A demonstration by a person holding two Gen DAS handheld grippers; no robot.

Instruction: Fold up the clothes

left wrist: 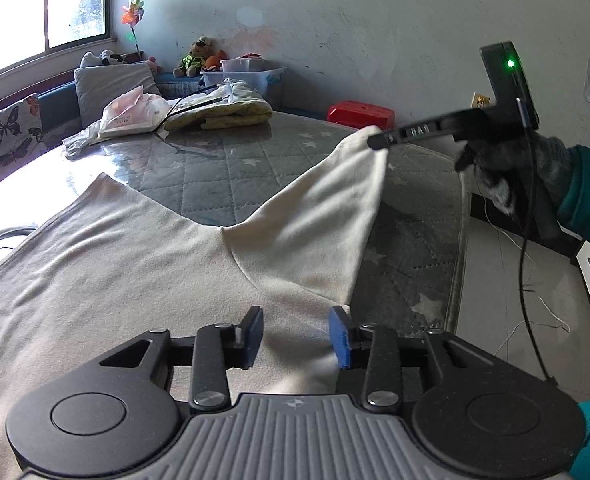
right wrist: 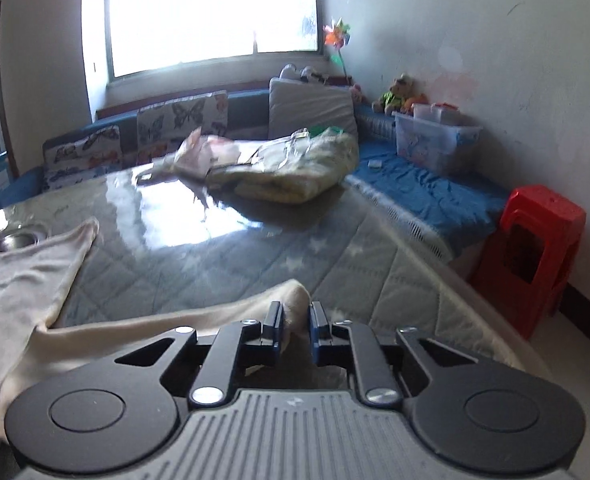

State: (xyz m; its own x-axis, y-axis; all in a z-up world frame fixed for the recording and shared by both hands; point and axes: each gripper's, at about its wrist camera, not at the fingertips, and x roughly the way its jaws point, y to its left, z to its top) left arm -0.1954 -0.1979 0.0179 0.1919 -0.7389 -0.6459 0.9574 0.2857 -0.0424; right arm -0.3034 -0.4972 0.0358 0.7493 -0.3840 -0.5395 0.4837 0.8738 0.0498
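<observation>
A cream-white shirt [left wrist: 135, 264] lies spread on the quilted table cover. My left gripper [left wrist: 297, 338] is open, its blue pads just above the shirt's body near the sleeve seam. My right gripper [right wrist: 297, 322] is shut on the end of the shirt's sleeve [right wrist: 295, 300]. In the left wrist view the right gripper [left wrist: 379, 142] holds that sleeve [left wrist: 335, 208] lifted and stretched up to the right. The shirt's body also shows at the left of the right wrist view [right wrist: 23, 276].
The table [left wrist: 223, 168] has a grey star-quilted cover under glossy plastic. A folded yellow-green quilt [left wrist: 223, 112] and a pink plastic bag [left wrist: 131, 114] lie at its far side. A red stool [right wrist: 535, 248] stands right of the table. A clear storage box [right wrist: 435, 140] sits on the blue bench.
</observation>
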